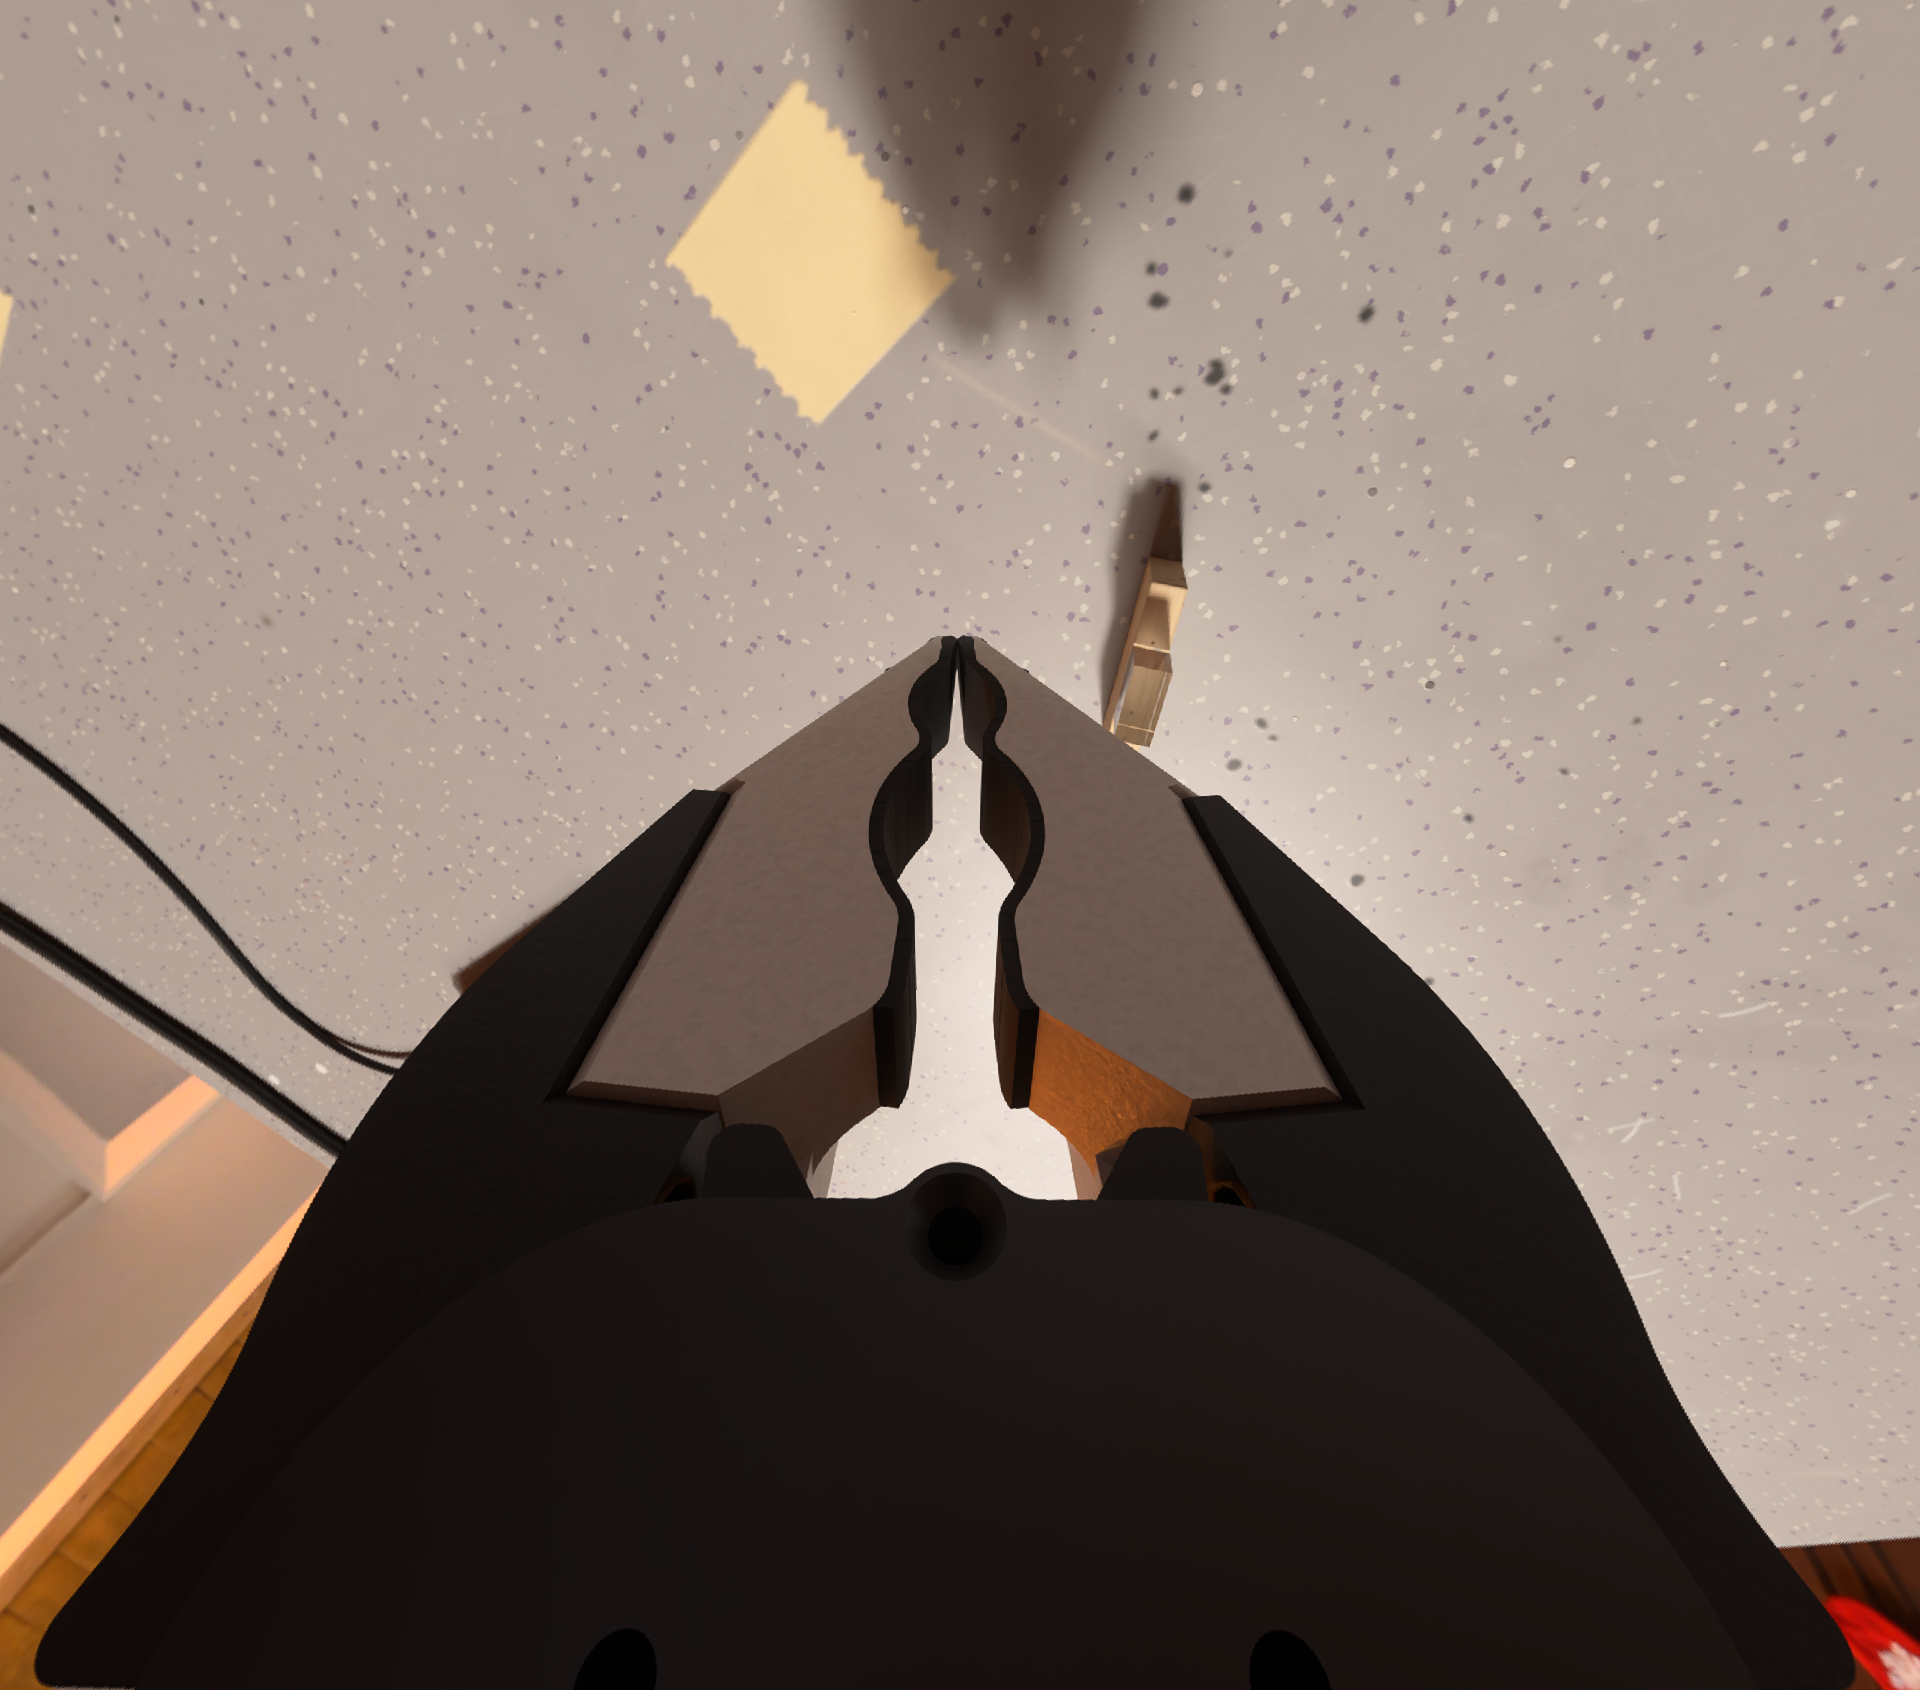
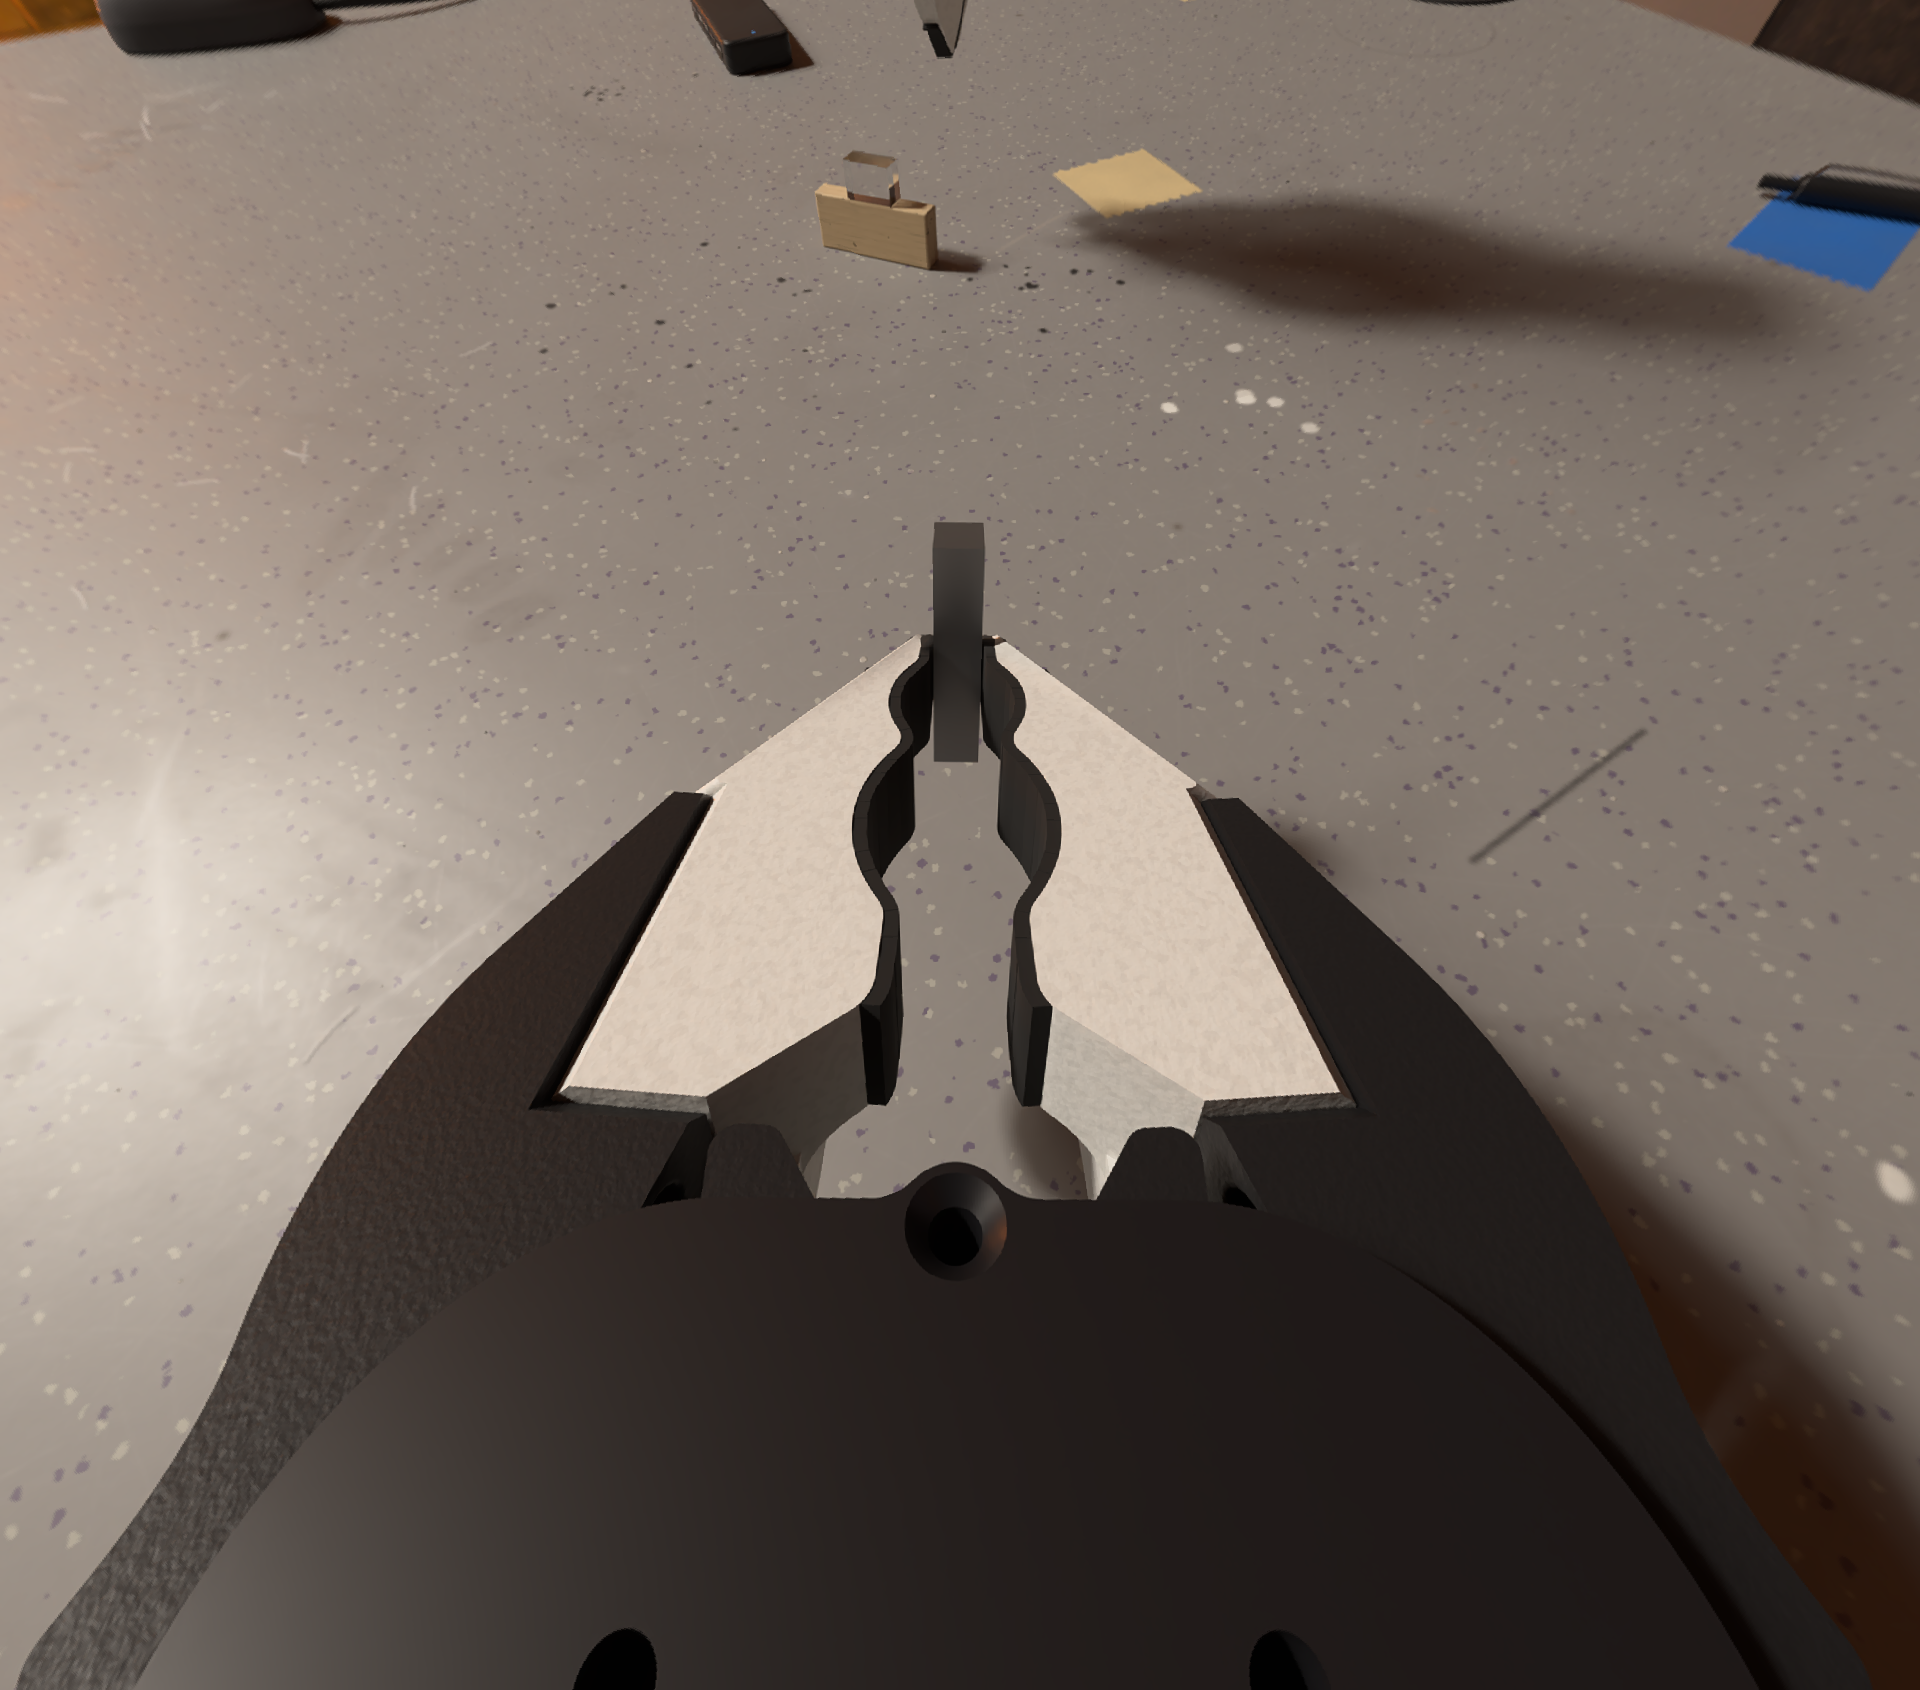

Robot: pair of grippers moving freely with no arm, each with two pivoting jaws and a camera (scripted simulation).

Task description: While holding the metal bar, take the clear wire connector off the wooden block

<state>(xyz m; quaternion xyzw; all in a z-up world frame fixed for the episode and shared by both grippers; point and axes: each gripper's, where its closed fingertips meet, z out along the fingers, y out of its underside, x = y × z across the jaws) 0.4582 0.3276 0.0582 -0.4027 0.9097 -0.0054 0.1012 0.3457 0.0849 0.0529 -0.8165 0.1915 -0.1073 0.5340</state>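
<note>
Left wrist view: left gripper (image 1: 957, 648), tips pressed together, grasping nothing; wooden block (image 1: 1146, 653) just right of the tips, centre frame, on the speckled table (image 1: 416, 497).

Right wrist view: right gripper (image 2: 958, 653) clamped on the upright metal bar (image 2: 957, 643), centre frame; clear wire connector (image 2: 871, 175) seated atop the wooden block, upper centre.

left gripper (image 1: 957, 653) hangs tips together, pointing down; right gripper (image 2: 958, 653) clamps a metal bar (image 2: 957, 601).

No readable text, label, brand, number or sign on anything in either view
</note>
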